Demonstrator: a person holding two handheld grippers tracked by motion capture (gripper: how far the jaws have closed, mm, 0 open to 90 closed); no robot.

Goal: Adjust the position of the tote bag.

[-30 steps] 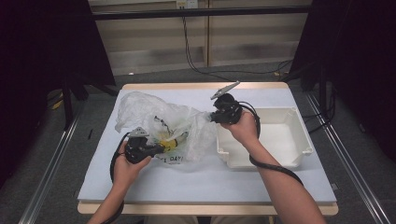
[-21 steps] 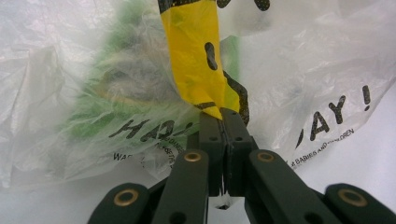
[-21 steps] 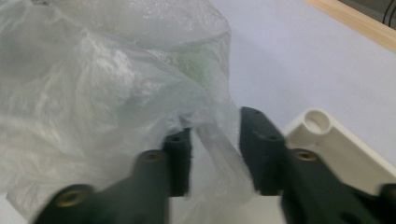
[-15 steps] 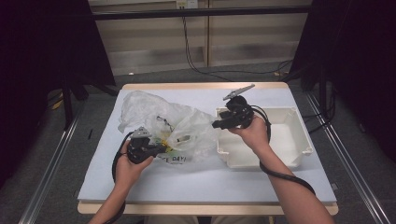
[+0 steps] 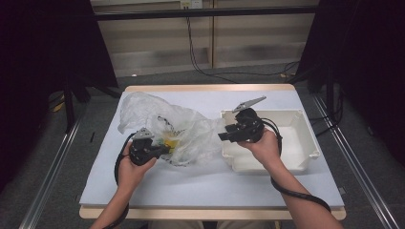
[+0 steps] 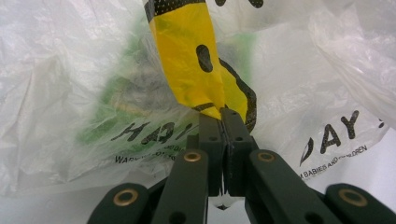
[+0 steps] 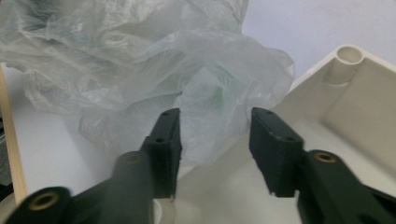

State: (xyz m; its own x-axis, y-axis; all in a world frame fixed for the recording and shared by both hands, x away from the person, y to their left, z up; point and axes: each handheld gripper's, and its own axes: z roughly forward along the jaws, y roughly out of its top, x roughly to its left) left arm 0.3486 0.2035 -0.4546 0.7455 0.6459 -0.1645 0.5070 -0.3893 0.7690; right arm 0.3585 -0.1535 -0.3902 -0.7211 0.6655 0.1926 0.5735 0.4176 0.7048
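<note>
The left gripper (image 6: 223, 122) stayed clamped on the plastic bag (image 5: 186, 131); the right gripper (image 7: 214, 140), jaws just narrowing but empty, had shifted right over the white bin (image 5: 305, 138), ready to regrasp.

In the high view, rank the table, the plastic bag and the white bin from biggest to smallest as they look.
1. table
2. plastic bag and white bin: they look close in size, the crumpled bag perhaps slightly larger, so I won't rank them.

plastic bag (image 5: 167, 129) on table (image 5: 205, 181), bin (image 5: 296, 143) right

plastic bag (image 5: 184, 133) — translucent white, crumpled | on table — touching tray's left wall
</note>
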